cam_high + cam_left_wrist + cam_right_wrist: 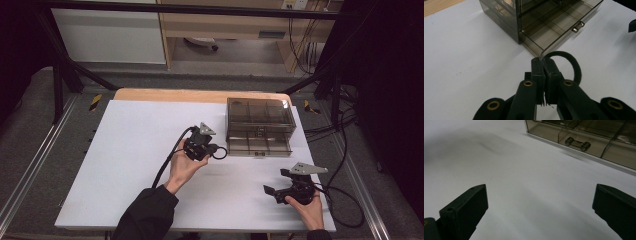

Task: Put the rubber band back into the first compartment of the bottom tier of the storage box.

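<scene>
Two grippers sit over the white table top (125, 165) in the high view. Your left gripper (212, 150) is just left of the smoky clear drawer box (258, 117), near the front left corner of its pulled-out lower drawer (257, 145). A black hair tie (219, 152) loops out from its tip toward that drawer. Your right gripper (275, 182) rests near the table's front right, well apart from the box, with its jaws spread.

Left gripper view: your jaws stand together, clamped on the black hair tie (574, 67), whose loop bulges out to the right of the pads. The tip (544, 66) sits just at the near corner of the open drawer (554, 35); the corner's thin clear wall meets the seam between the pads, though you cannot tell whether it is pinched. Two small metal knobs of the drawer handle (577, 27) show farther along the front.

Right gripper view: your jaws are wide apart, one at each lower corner, with bare white table between them (540, 202). The drawer front with its metal handle (577, 143) lies ahead, upper right, well clear of the tips.
</scene>
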Demonstrator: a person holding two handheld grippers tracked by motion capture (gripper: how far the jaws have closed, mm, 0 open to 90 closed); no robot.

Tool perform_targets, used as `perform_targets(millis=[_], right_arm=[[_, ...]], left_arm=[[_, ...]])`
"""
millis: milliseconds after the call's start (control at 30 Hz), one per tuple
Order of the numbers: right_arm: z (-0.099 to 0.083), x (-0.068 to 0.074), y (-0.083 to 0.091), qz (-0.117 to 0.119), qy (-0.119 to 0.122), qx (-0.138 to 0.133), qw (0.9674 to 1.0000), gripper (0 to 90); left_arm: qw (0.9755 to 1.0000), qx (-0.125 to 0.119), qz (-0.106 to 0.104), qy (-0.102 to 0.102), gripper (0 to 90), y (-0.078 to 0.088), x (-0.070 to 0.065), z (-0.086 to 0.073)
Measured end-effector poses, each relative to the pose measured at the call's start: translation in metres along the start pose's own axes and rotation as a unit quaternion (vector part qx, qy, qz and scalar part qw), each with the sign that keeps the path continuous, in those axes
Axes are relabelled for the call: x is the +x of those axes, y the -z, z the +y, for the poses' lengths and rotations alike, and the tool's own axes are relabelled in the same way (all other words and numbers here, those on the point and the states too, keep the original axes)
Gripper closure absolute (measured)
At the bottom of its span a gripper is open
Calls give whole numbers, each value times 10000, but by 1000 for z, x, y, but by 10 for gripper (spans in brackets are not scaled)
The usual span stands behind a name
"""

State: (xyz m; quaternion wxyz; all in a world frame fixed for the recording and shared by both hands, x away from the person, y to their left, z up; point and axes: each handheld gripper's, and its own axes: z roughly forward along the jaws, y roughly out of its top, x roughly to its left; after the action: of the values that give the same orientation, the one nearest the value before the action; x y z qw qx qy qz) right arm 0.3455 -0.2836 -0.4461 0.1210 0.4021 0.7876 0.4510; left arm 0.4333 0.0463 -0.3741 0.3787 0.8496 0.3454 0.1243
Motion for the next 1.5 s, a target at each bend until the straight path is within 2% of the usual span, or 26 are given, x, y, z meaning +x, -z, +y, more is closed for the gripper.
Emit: perform_targets(millis=[1500], right_arm=[[0,0,0,8,-1,-3,10000,8]], left_arm=[[10000,59,59,-26,872,-41,-6,30]])
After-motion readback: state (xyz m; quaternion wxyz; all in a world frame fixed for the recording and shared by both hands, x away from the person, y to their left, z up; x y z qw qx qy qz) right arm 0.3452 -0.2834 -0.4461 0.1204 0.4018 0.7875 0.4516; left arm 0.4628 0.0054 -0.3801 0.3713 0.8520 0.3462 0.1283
